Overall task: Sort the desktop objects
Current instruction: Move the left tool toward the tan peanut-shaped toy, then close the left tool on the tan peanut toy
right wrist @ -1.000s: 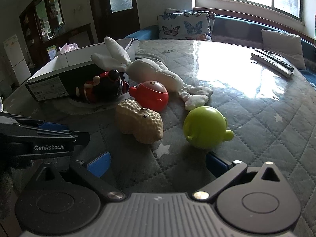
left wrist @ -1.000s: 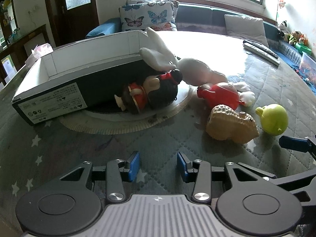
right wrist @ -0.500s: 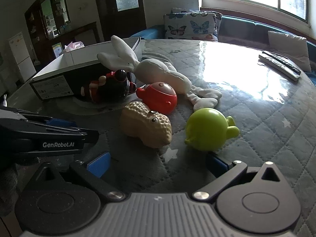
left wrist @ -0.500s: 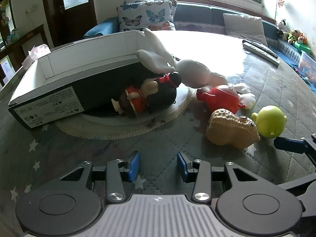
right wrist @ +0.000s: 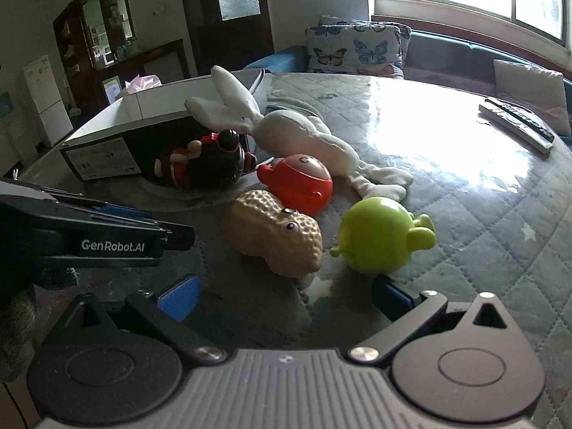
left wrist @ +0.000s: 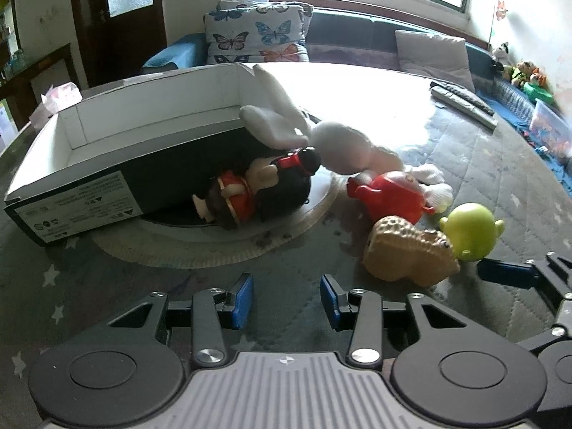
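Observation:
An open cardboard box (left wrist: 136, 143) (right wrist: 118, 143) sits at the left on the round table. Beside it lie a black-and-red doll (left wrist: 264, 189) (right wrist: 207, 164), a white plush rabbit (left wrist: 339, 146) (right wrist: 296, 132), a red round toy (left wrist: 389, 196) (right wrist: 300, 182), a tan peanut toy (left wrist: 407, 254) (right wrist: 279, 232) and a green round toy (left wrist: 472, 228) (right wrist: 382, 239). My left gripper (left wrist: 286, 300) is open and empty, short of the doll. My right gripper (right wrist: 282, 296) is open wide and empty, its jaws just short of the peanut and green toys.
A round woven mat (left wrist: 200, 250) lies under the box and doll. Two remote controls (left wrist: 464, 103) (right wrist: 518, 125) lie at the far right of the quilted table. A sofa with butterfly cushions (left wrist: 257, 35) stands behind the table.
Both grippers have moved a little closer to the toys; the right one has advanced on the peanut and green toys. No toy has moved. Both stay open.

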